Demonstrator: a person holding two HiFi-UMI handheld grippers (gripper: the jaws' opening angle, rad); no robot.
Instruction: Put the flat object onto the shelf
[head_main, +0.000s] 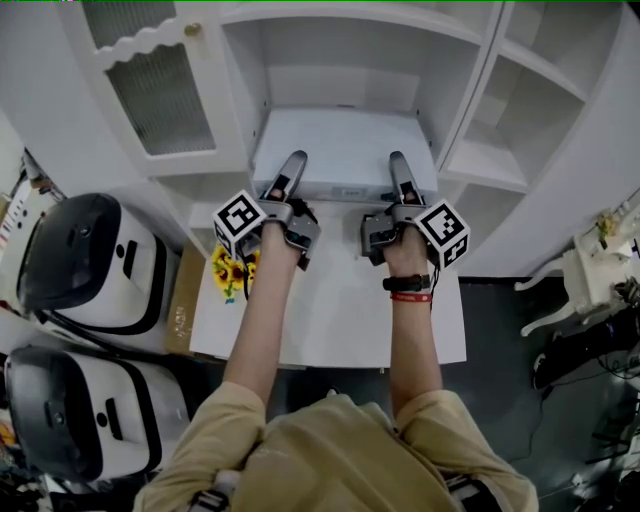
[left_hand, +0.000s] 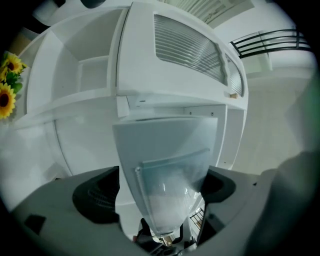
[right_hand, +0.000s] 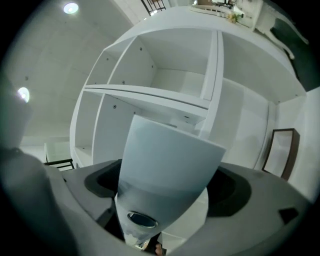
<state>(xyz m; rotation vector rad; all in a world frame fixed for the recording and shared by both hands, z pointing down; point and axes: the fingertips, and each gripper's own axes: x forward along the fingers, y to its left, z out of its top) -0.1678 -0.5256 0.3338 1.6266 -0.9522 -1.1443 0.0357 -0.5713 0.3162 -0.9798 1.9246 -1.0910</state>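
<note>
The flat object (head_main: 345, 150) is a wide white slab lying in the middle bay of the white shelf (head_main: 340, 40). My left gripper (head_main: 290, 172) is at the left end of its front edge and my right gripper (head_main: 400, 172) at the right end. Each shows one long grey finger laid over the slab's top; the lower fingers are hidden beneath it. Both stand open, with the slab's edge between the jaws. In both gripper views a pale wedge (left_hand: 165, 150) (right_hand: 170, 165) fills the middle, with shelf boards (left_hand: 75, 102) (right_hand: 150, 92) beyond.
A cabinet door with ribbed glass (head_main: 160, 95) hangs left of the bay, and open side shelves (head_main: 500, 150) stand to the right. Below is a white tabletop (head_main: 330, 310) with sunflowers (head_main: 232, 270). Two black-and-white cases (head_main: 85, 260) sit on the floor at left.
</note>
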